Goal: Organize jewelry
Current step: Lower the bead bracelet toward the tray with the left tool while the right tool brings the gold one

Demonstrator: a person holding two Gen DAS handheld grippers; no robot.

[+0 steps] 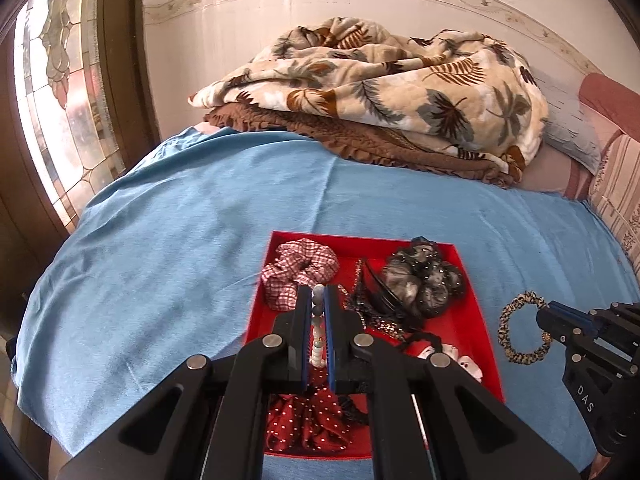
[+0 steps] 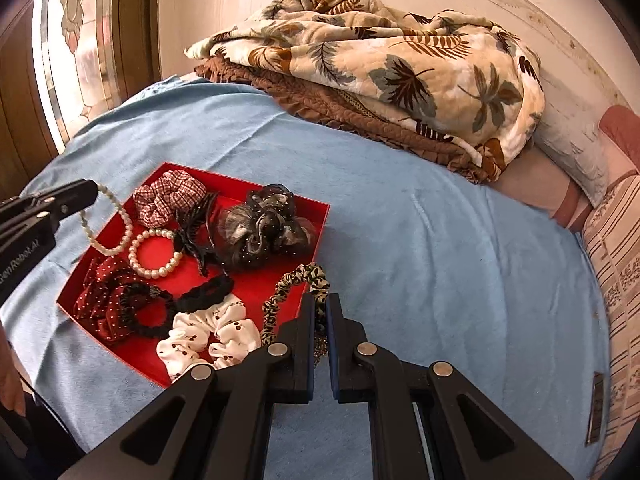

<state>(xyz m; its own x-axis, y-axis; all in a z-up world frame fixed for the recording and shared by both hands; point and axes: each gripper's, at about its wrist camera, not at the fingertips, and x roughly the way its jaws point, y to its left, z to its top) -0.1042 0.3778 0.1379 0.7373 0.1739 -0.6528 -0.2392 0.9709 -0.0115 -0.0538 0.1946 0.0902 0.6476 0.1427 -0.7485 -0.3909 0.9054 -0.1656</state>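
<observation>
A red tray lies on the blue bedsheet. My left gripper is shut on a pearl string, which hangs in a loop over the tray's left side from the left gripper. My right gripper is shut on a leopard-print scrunchie at the tray's right edge. In the left wrist view the right gripper holds that leopard-print scrunchie just right of the tray. Inside lie a second pearl bracelet, a black hair claw and several scrunchies.
A checked scrunchie, a grey-black one, a red dotted one and a white cherry one fill the tray. A folded leaf-print blanket sits at the back. Pillows lie right; a stained-glass window is left.
</observation>
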